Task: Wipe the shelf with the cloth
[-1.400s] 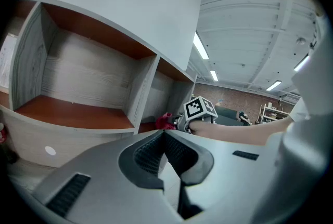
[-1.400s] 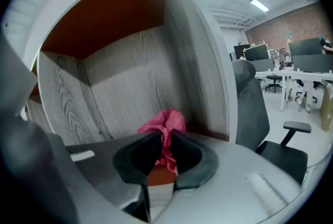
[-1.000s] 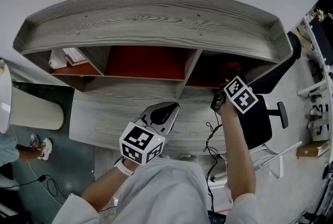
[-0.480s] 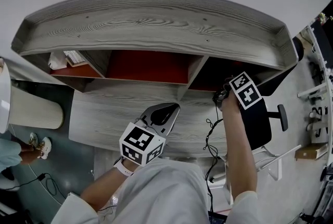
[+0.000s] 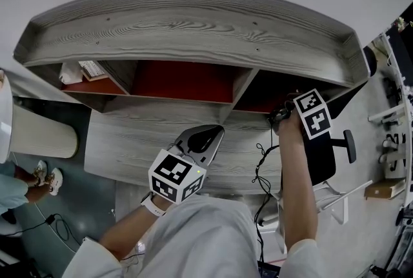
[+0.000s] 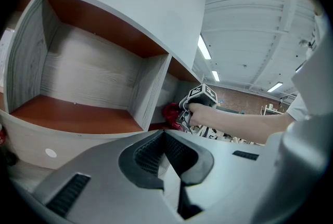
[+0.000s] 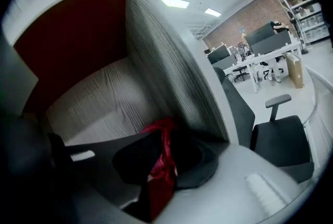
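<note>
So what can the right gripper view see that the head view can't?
Only the right gripper view shows the red cloth pinched in the right claw, and the wood-grain inside of the shelf's right compartment up close. Only the head view shows the left claw, closed and empty, the shelf's long top board, and papers in the left compartment. Both show the wooden shelf and the black office chair.

Grey left gripper (image 5: 213,133), black-white marker cube (image 5: 175,177), pale shirt (image 5: 200,235).
</note>
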The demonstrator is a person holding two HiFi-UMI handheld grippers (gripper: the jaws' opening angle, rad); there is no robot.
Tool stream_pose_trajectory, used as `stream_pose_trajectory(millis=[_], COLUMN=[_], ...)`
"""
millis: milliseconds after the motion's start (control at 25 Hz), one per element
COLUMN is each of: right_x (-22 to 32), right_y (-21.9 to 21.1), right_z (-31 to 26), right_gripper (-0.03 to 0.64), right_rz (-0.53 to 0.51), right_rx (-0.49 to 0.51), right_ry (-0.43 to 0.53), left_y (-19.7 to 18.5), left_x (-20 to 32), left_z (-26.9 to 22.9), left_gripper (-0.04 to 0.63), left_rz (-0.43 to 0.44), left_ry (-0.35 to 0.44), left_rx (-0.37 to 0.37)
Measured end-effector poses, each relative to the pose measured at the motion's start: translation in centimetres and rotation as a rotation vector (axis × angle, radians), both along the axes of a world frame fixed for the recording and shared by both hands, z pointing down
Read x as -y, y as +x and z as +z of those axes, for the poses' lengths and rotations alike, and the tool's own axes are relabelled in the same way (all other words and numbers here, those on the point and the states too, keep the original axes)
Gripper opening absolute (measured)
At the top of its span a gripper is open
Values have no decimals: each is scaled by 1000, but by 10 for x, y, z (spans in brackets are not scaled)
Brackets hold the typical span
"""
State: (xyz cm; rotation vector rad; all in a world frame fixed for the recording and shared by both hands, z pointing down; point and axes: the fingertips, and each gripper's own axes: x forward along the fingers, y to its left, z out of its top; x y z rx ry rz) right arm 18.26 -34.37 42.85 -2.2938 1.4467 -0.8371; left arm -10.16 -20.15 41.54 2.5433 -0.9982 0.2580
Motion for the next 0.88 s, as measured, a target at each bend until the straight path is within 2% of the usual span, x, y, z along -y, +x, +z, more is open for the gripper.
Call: stream_pose_trajectory(millis=[400,880], right_x=[-8,-30], right_y=[1,2], right_z=[-54,-99], right_gripper=[66,66], right_rz=[-14,-19], right_rx=[37,133], right_ry=[143,285], left_y=[12,13], left_x=[-6,-14], left_z=[-5,-7], left_gripper=[6,6], left_rz=[13,14], left_ry=[12,19], left_rx=[-6,-5])
